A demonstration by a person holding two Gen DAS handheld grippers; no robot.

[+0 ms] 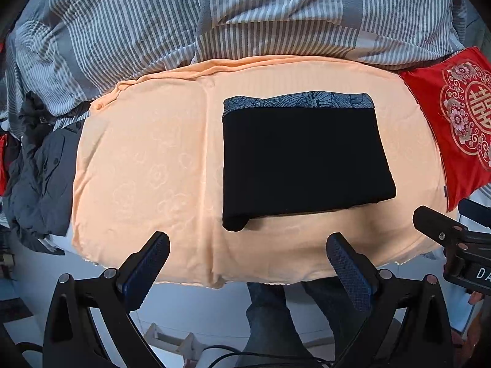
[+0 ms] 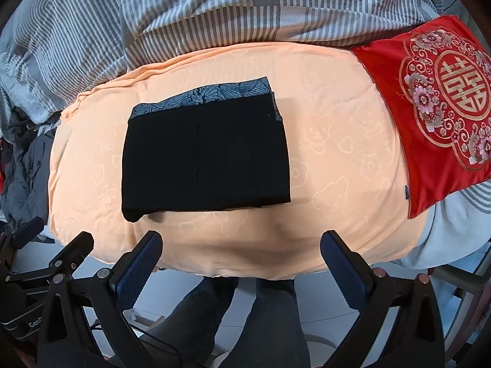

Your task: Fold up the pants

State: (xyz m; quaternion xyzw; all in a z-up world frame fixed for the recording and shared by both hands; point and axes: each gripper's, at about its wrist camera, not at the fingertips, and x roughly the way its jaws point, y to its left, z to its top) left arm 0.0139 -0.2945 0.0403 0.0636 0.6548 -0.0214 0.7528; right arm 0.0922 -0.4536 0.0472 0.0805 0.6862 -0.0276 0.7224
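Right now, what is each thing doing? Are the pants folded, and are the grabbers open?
Black pants: folded into a flat rectangle, patterned waistband showing at the far edge.
Left gripper: open, holding nothing.
Right gripper: open, holding nothing.
Orange sheet: spread out under the pants.
Red pillow: lying flat beside the sheet.
Striped blanket: bunched up behind.

The left tool [image 1: 247, 254] has its jaws wide apart and holds nothing. Just ahead of it the black pants [image 1: 303, 159] lie folded into a flat rectangle on the peach sheet [image 1: 147, 165]. A red cushion [image 1: 454, 122] is to the right. The right tool [image 1: 429, 219] shows at the right edge.
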